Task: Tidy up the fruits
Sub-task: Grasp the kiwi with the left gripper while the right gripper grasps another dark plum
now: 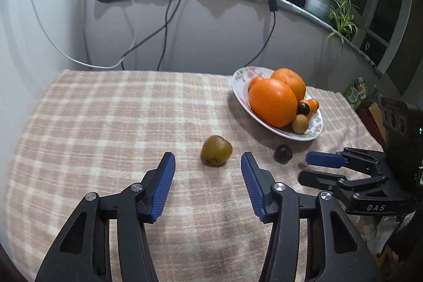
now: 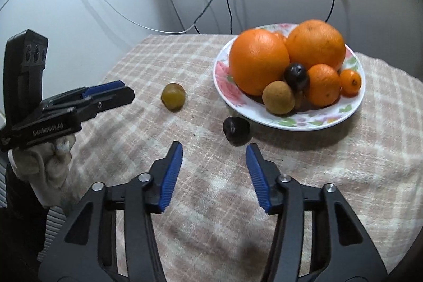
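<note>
Nearest, the left gripper (image 1: 208, 159) stands apart short of the green-brown fruit (image 1: 216, 150); the right gripper (image 2: 214, 148) stands apart short of the dark fruit (image 2: 236, 130). Both fruits still lie on the table (image 2: 304, 189). Farther right, the plate (image 2: 223, 86) already holds oranges (image 2: 259, 61) and small fruits, partly hiding each other.

Left black two-finger gripper with blue ribbed pads (image 1: 208, 159): angled downward, jaws parted, empty. Right black two-finger gripper with blue pads (image 2: 214, 149): likewise. White-gloved hand (image 2: 47, 165) grips left handle.
</note>
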Demonstrator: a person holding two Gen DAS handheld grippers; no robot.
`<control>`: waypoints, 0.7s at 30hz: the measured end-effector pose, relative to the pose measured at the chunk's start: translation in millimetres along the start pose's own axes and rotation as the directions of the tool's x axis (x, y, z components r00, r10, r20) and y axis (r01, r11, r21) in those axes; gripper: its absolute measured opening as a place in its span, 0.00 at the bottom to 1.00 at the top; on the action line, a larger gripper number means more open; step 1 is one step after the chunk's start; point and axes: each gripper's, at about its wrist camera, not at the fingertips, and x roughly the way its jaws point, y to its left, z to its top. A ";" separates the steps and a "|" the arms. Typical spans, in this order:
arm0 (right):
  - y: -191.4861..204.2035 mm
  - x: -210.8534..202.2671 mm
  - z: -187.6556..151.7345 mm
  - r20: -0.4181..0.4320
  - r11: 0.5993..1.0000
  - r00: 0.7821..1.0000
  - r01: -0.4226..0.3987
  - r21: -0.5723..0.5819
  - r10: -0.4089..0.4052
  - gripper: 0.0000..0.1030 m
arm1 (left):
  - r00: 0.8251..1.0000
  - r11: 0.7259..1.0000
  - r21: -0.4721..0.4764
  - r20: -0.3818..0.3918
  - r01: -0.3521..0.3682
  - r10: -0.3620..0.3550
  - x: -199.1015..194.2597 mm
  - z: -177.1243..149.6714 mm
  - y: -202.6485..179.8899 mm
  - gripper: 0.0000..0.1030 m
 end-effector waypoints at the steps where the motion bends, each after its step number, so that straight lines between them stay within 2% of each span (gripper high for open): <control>1: -1.5 3.0 1.5 -0.003 1.000 1.000 0.005 0.008 -0.005 0.43 | 1.000 1.000 0.002 -0.004 0.000 0.000 2.4 0.4 -0.3 0.49; 7: -9.2 16.6 7.4 -0.023 0.998 0.998 0.052 0.029 -0.051 0.41 | 0.999 1.000 0.020 -0.036 0.001 0.000 19.3 2.6 -1.2 0.48; 11: -10.3 23.3 8.3 -0.031 0.998 0.998 0.053 0.032 -0.052 0.39 | 0.998 0.999 0.034 -0.055 0.004 -0.002 29.2 3.4 -2.8 0.47; 14: -8.5 28.2 10.0 -0.034 0.998 0.997 0.063 0.025 -0.063 0.38 | 0.998 0.999 0.040 -0.064 0.004 -0.002 35.3 5.5 -4.5 0.43; 21: -4.2 36.0 16.7 -0.035 0.997 0.997 0.076 0.014 -0.076 0.37 | 0.997 0.999 0.040 -0.082 0.003 0.000 48.0 9.5 -2.4 0.40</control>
